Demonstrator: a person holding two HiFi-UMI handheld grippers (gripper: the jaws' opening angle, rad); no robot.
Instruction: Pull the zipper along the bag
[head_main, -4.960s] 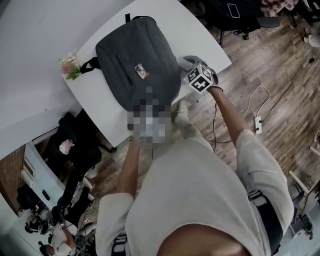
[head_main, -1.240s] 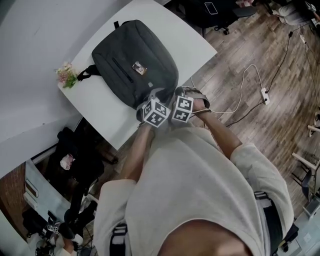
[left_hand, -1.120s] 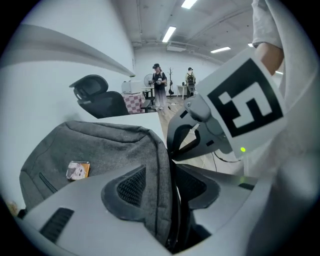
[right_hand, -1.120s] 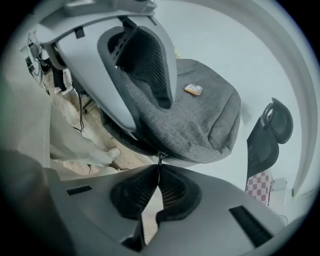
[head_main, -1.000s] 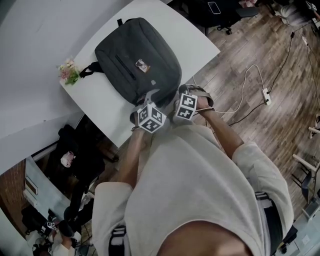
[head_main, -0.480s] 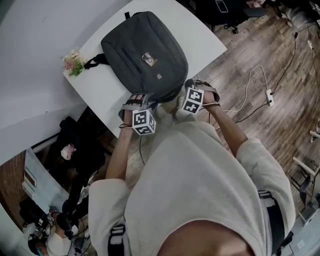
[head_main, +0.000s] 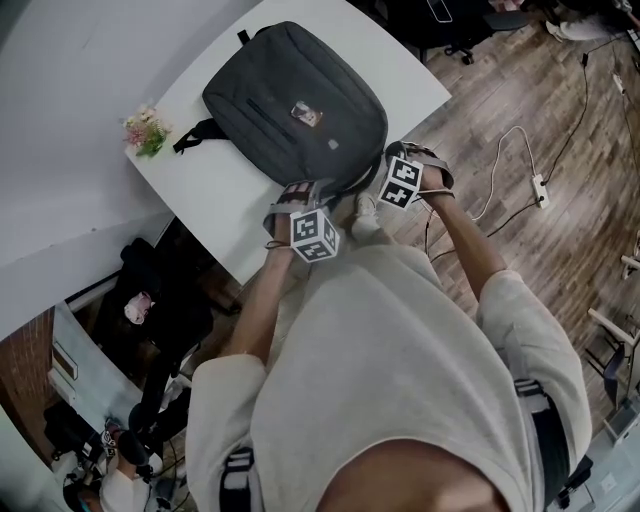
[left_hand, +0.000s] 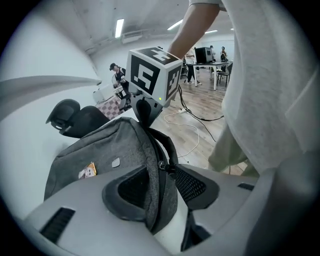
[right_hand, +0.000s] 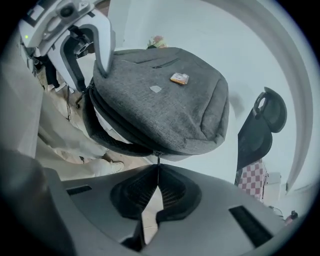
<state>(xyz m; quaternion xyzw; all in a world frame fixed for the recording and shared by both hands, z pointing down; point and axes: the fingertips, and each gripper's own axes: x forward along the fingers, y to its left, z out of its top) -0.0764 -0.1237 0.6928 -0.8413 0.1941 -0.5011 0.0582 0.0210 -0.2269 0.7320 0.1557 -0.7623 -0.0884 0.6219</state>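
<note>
A grey backpack (head_main: 290, 105) lies flat on the white table (head_main: 215, 200). My left gripper (head_main: 300, 192) is at the bag's near edge. In the left gripper view its jaws (left_hand: 160, 172) are closing with the bag's edge (left_hand: 150, 165) and zip line between them. The left pad lies against the fabric, and a gap shows at the right pad. My right gripper (head_main: 382, 172) is at the bag's near right corner. In the right gripper view its jaws (right_hand: 157, 176) are shut on the thin zipper pull (right_hand: 158, 162), which hangs from the bag's rim (right_hand: 165, 95).
A small bunch of flowers (head_main: 145, 130) sits at the table's left corner. A black office chair (right_hand: 260, 125) stands beyond the table. A cable and power strip (head_main: 540, 185) lie on the wooden floor to the right. Dark chairs (head_main: 150, 300) stand below the table's left edge.
My left gripper has moved right, from the table edge beside the bag onto the bag's near edge. The right gripper has shifted slightly right, still shut at the bag's corner.
</note>
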